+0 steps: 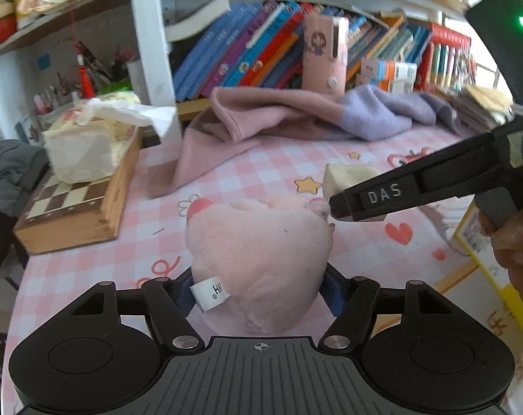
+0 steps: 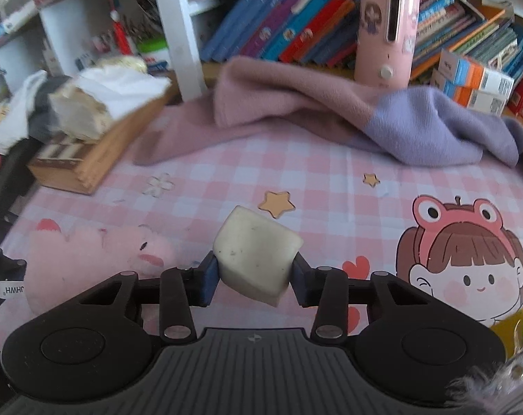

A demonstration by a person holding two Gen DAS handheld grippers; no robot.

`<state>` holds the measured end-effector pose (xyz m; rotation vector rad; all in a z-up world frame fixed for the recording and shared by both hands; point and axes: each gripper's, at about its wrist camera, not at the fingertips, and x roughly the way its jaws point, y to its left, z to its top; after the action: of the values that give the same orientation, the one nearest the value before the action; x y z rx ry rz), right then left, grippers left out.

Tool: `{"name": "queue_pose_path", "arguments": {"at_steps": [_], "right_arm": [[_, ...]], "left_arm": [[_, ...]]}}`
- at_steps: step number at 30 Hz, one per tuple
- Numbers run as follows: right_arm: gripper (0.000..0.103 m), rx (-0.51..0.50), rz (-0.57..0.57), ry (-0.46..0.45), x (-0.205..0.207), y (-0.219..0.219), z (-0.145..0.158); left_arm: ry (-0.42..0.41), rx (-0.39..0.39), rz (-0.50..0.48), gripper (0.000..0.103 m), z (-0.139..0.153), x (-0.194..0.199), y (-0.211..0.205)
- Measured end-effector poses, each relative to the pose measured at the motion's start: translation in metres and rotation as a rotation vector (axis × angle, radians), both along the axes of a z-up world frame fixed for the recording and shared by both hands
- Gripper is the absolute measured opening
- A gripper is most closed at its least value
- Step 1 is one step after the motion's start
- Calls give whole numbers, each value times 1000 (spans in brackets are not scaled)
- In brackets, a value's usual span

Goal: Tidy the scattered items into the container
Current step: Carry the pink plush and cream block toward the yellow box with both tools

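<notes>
While both pairs of fingers are clamped, left gripper (image 1: 259, 288) on plush toy (image 1: 261, 242), right gripper (image 2: 251, 278) on white block (image 2: 256, 256), neither item is binned yet.

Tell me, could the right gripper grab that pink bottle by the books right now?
Probably not. The right gripper is already shut on a white block, and the pink bottle stands far back past the crumpled pink and purple cloth.
</notes>
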<state>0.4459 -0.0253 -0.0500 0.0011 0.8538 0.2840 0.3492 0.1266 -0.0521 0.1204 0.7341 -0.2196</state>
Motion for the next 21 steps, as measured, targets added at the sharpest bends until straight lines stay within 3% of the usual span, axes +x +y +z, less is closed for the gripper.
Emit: {"name": "queue_pose_path", "arguments": {"at_steps": [12, 21], "right_arm": [[39, 44, 48, -78, -66, -5, 44], [39, 45, 61, -101, -117, -12, 58]], "left_arm": [[-5, -144, 82, 70, 34, -55, 26], [-43, -170, 83, 70, 55, -101, 31]]}}
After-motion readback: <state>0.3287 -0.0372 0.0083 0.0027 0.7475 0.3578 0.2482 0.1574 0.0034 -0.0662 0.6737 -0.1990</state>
